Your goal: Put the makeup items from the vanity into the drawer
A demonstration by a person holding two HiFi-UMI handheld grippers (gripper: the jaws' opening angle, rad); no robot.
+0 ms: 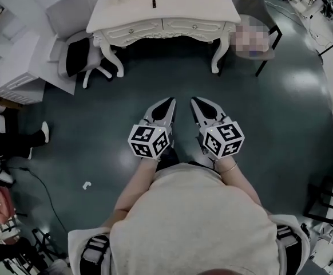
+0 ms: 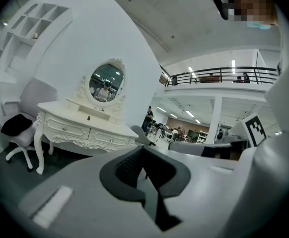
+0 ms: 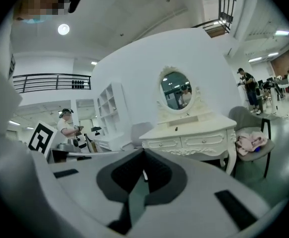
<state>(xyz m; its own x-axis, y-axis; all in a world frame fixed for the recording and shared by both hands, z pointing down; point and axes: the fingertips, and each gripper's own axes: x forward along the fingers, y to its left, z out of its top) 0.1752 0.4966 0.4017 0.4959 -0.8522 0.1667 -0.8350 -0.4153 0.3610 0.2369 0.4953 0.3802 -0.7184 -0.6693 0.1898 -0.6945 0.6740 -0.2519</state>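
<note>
Left tool: clenched, jaw tips meeting, nothing between them; held level over the floor, pointing at the table.
Right tool: clenched likewise and empty; just beside the left tool, apart from it.
Left tool, own view: dark pads closed together, with the table beyond and to the left.
Right tool, own view: pads closed together, with the table beyond and to the right.
Table: white, carved legs, standing against the wall, well apart from both tools.
Small dark item: upright on the tabletop near the back; too small to identify.
Drawers: two, side by side in the table front, both closed.
Mirror: oval, white-framed, on the table's rear.
Grey chair: left of the table, black cushion on its seat.
Second chair: right of the table.
</note>
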